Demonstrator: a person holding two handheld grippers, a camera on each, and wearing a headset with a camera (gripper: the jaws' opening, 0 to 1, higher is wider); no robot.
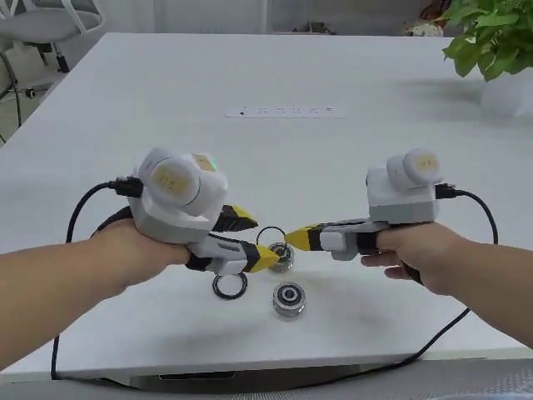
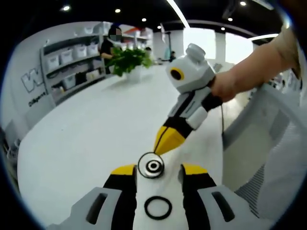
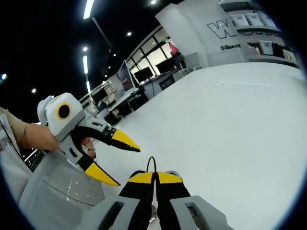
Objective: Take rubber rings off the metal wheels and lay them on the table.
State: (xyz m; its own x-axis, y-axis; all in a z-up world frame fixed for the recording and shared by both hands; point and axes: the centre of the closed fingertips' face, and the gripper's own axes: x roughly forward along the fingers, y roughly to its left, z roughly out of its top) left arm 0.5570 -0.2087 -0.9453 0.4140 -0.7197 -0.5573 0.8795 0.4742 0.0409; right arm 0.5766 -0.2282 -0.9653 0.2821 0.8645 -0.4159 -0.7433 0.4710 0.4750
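Tabletop (image 1: 166,100) holds loose ring (image 1: 214,287) and second wheel (image 1: 289,298); left fingers (image 2: 122,171) open, right fingers (image 3: 143,179) pinching a rubber ring (image 3: 152,158).

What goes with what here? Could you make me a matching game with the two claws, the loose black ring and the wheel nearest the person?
Things: 1 left claw; 2 right claw; 3 loose ring; 4 nearest wheel.
States: A lies flat on the table; B shut on a thin black ring; C stands alone, untouched; D open, the other wheel between its jaws.
Pairs: 1-D, 2-B, 3-A, 4-C.
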